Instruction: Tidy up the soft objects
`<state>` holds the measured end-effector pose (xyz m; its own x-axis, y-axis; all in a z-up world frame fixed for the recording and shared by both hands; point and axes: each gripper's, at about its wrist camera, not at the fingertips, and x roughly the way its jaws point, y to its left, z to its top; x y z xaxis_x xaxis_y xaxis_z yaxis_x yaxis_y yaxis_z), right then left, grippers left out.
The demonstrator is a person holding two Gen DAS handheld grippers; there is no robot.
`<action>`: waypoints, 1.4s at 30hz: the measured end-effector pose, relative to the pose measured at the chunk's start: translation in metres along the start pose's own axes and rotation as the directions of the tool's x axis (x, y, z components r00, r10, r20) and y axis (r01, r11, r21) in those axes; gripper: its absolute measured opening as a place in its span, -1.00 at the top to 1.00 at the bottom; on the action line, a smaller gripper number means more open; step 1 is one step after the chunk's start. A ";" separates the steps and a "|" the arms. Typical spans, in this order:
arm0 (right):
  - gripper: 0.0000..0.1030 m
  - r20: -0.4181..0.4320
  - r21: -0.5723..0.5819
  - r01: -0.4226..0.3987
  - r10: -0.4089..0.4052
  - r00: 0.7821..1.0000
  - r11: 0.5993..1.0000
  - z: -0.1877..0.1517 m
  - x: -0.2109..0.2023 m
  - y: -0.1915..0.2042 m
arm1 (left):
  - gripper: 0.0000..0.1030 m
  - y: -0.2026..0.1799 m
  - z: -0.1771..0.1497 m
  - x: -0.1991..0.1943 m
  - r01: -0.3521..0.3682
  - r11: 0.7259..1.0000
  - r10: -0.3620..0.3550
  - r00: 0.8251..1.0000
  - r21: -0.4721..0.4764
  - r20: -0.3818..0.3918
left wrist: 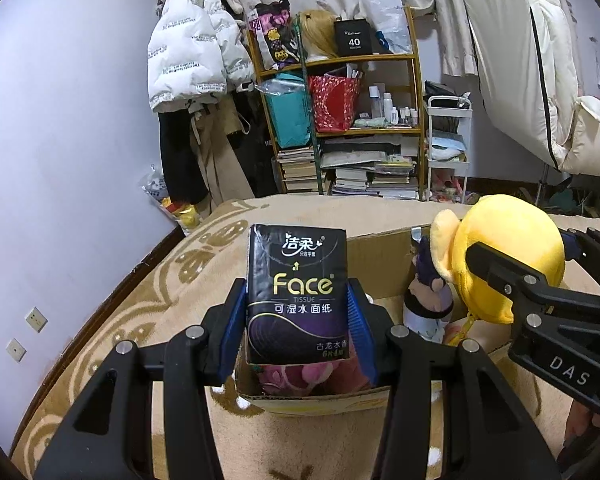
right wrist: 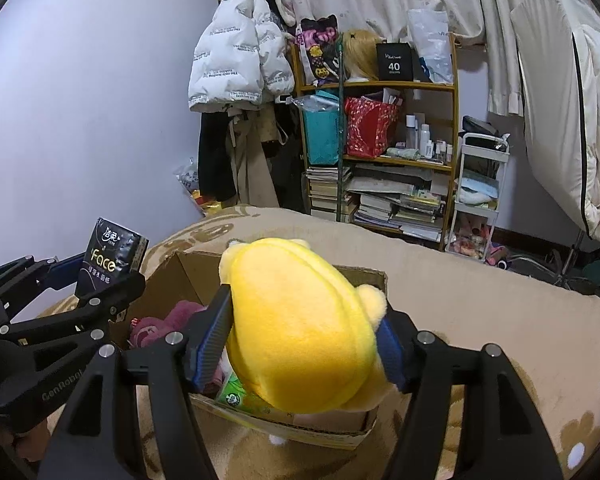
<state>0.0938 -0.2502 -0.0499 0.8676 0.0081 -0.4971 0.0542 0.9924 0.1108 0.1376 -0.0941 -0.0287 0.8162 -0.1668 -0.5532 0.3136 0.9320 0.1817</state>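
My left gripper [left wrist: 298,312] is shut on a black "Face" tissue pack [left wrist: 296,296] and holds it upright over the near left corner of an open cardboard box [left wrist: 380,256]. My right gripper [right wrist: 306,344] is shut on a yellow plush toy [right wrist: 304,328] and holds it above the same box [right wrist: 168,280]. The pack also shows in the right wrist view [right wrist: 114,254]. The yellow plush also shows in the left wrist view [left wrist: 512,256]. Inside the box lie a pink plush [right wrist: 168,322], a small doll [left wrist: 428,300] and a green packet [right wrist: 236,394].
The box stands on a bed with a beige patterned blanket [right wrist: 480,320]. Behind it are a wooden shelf [left wrist: 352,120] with bags, bottles and books, a white cart [left wrist: 448,152], hanging coats [left wrist: 196,52] and a lilac wall [left wrist: 60,120].
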 end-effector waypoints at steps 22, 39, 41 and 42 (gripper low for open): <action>-0.74 -0.030 0.170 -0.055 0.061 0.998 0.984 -0.016 0.010 -0.026 | -0.27 -0.003 -0.009 0.027 0.044 0.999 -0.042 0.996 0.015 -0.077; -1.00 0.016 0.129 -0.036 0.034 0.999 0.991 -0.013 -0.033 -0.016 | -0.81 0.010 -0.017 -0.026 0.011 1.000 -0.012 0.997 -0.009 -0.071; -1.00 0.018 0.116 -0.034 0.032 0.999 0.993 -0.013 -0.040 -0.014 | -0.87 0.012 -0.019 -0.036 0.003 1.000 -0.004 0.998 -0.015 -0.061; -1.00 0.020 0.109 -0.031 0.029 0.999 0.994 -0.013 -0.044 -0.012 | -0.88 0.013 -0.021 -0.042 -0.001 1.000 0.000 0.998 -0.017 -0.055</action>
<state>0.0482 -0.2609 -0.0402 0.8784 0.0347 -0.4766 0.0807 0.9723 0.2194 0.0972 -0.0679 -0.0198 0.7884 -0.1484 -0.5969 0.3041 0.9376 0.1685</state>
